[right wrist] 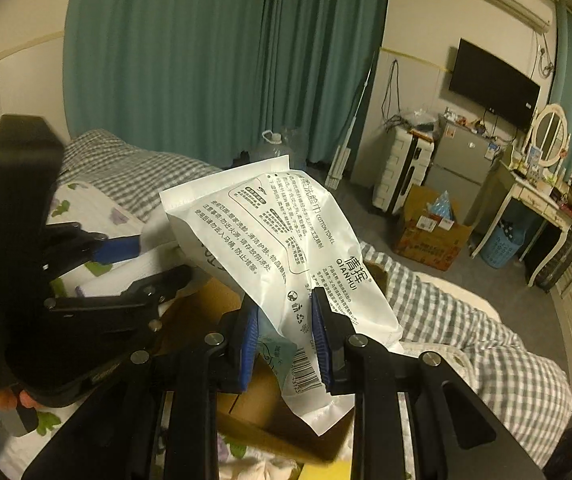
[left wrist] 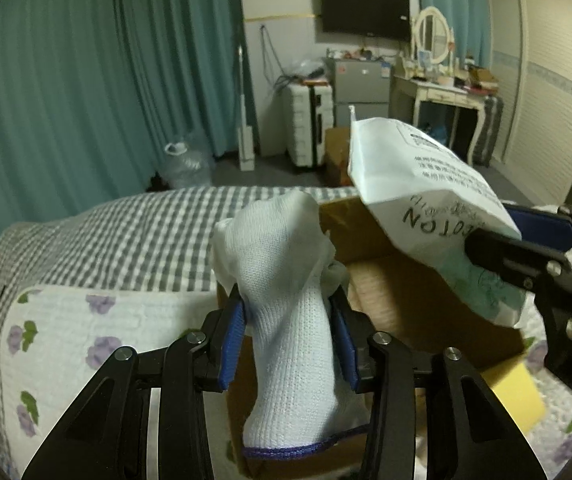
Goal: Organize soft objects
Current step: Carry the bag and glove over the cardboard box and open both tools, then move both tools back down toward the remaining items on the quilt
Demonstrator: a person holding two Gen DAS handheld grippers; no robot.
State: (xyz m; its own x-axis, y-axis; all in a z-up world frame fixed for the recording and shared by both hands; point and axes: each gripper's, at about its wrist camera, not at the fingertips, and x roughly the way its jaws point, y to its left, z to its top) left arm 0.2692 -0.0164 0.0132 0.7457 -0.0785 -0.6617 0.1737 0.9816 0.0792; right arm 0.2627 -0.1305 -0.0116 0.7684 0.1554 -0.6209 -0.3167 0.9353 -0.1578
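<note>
White knit glove (left wrist: 286,300): clamped upright between the blue pads of the left tool (left wrist: 289,342), purple-trimmed cuff nearest the camera.
Below it: open brown cardboard box (left wrist: 382,280) on the bed's floral white quilt (left wrist: 86,328).
Right side of left view: right tool (left wrist: 526,252) gripping a white plastic pack of cotton towels (left wrist: 426,184).
Right view, pack (right wrist: 286,248): pinched at its lower end by the right tool (right wrist: 286,338), tilted over the box (right wrist: 206,312).
Left tool (right wrist: 126,264): beside it, grip unclear from here.
Background: teal curtain (right wrist: 226,60).
</note>
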